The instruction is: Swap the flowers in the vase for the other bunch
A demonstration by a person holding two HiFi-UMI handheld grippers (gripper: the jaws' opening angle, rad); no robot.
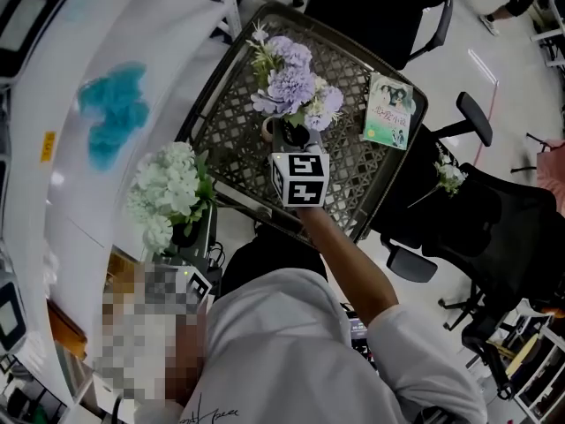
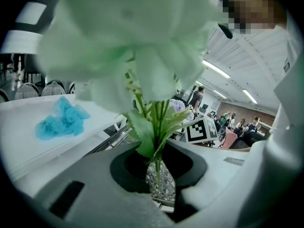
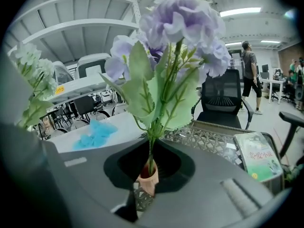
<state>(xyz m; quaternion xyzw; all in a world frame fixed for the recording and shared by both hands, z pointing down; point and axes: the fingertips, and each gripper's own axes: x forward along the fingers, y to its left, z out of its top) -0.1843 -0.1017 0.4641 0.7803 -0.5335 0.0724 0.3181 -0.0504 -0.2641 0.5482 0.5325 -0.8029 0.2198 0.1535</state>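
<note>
Workshop floor, seen from above: a metal lattice surface (image 1: 353, 184) carries a small vase (image 1: 269, 129) at its middle and a green book (image 1: 388, 111) towards its right edge. The purple bunch (image 1: 291, 82) stands with its stems reaching into the mouth of the vase. The right tongs (image 3: 149, 175) are closed on those stems just above the rim. Nearer and to the left, off the lattice surface, the left tongs (image 2: 159, 175) grip the thin stems of the white bunch (image 1: 168, 193) and hold it upright in the air. A blue cloth (image 1: 115, 113) lies on a white surface (image 1: 177, 51) at far left. A black office chair (image 1: 494, 228) stands to the right.
</note>
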